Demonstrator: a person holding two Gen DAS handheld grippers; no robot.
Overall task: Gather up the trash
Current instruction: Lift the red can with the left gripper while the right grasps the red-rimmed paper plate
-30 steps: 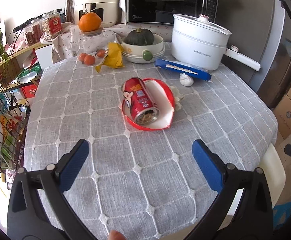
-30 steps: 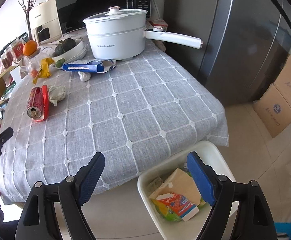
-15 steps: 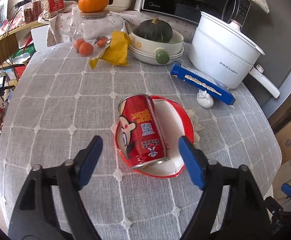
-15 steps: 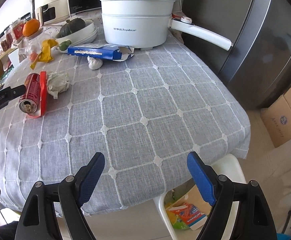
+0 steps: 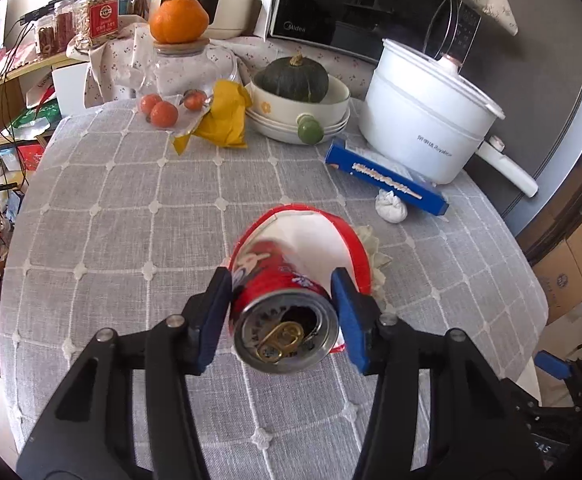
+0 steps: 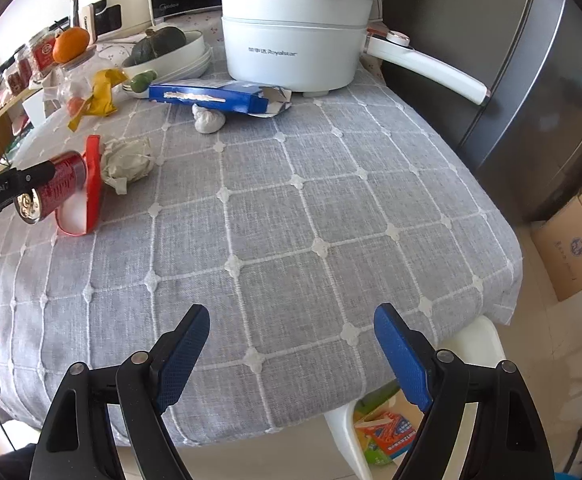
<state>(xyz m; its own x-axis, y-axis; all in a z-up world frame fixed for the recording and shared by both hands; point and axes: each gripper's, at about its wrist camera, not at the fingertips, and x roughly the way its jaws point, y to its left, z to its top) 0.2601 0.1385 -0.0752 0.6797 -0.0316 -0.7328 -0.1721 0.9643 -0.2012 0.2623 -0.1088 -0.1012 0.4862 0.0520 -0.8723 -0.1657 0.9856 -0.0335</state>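
A red drink can [image 5: 279,292] lies tilted in a red-rimmed white bowl [image 5: 355,248], its opened top towards the left wrist camera. My left gripper [image 5: 279,280] is closing on it, a blue pad against each side of the can. In the right wrist view the can [image 6: 61,186] rests against the upturned bowl [image 6: 93,184] with a black left finger over it. My right gripper [image 6: 291,332] hangs open over the table's near edge, nothing between its pads. A crumpled paper [image 6: 127,160], a white wad [image 6: 209,120] and a torn blue box [image 6: 211,98] lie on the grey cloth.
A white bin [image 6: 479,344] holding packaging stands on the floor below the table's edge. A white pot [image 6: 295,44], stacked bowls with a squash [image 5: 295,80], a yellow wrapper [image 5: 225,120] and small oranges [image 5: 163,112] crowd the back. A dark fridge [image 6: 531,80] stands to the right.
My left gripper moved forward over the table and narrowed around the red can, which now tips up towards the camera. My right gripper swung from above the bin to over the table's edge.
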